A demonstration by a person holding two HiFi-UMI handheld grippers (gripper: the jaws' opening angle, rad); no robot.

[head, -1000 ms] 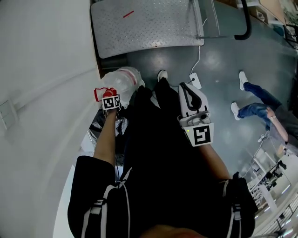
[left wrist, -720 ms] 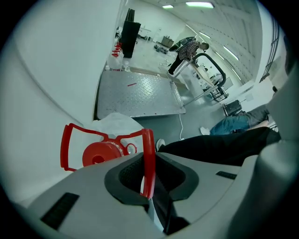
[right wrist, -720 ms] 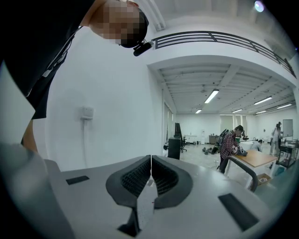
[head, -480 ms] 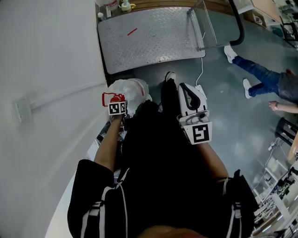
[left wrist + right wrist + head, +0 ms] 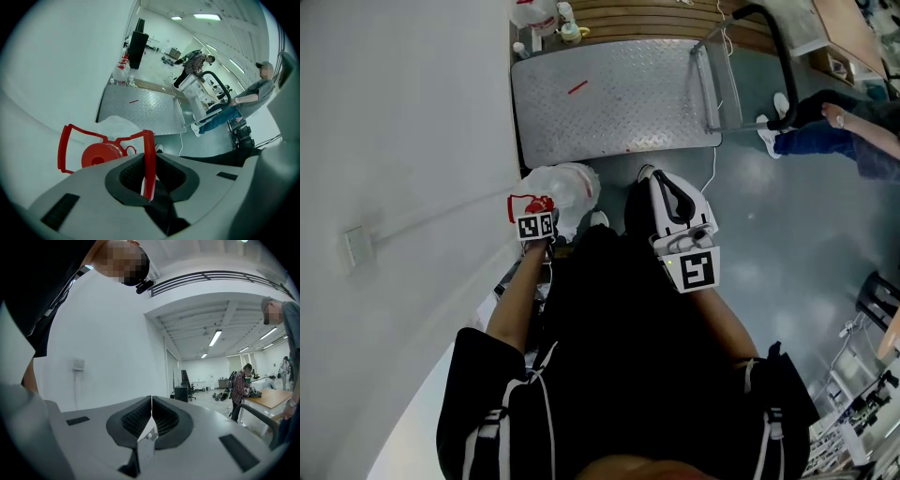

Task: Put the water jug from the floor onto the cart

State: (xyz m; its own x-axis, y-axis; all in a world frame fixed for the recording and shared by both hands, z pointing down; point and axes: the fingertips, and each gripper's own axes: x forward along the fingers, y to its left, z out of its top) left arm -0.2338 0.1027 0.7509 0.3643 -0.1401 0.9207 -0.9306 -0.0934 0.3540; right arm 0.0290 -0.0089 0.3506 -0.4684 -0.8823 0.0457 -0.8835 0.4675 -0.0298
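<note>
The water jug [image 5: 569,186] is clear plastic with a red cap [image 5: 97,155] and a red carry handle [image 5: 149,161]. It hangs beside the white wall, just short of the cart's near edge. My left gripper [image 5: 532,204] points steeply down and is shut on that red handle, which runs between the dark pads [image 5: 125,174]. The cart [image 5: 614,98] is a flat diamond-plate platform with a black push handle [image 5: 776,56] at its right end. My right gripper [image 5: 662,180] is held level over my legs, jaws shut with nothing in them [image 5: 151,416].
A white wall with a socket [image 5: 356,246] runs along the left. Bottles [image 5: 540,13] and wooden planks [image 5: 661,13] lie beyond the cart. A person in jeans [image 5: 830,139] stands by the cart's handle. A white cable [image 5: 713,173] trails on the grey floor.
Both grippers have moved forward toward the cart, and the jug has risen with the left one. The cart now shows more fully. The bystander has shifted toward the cart's handle.
</note>
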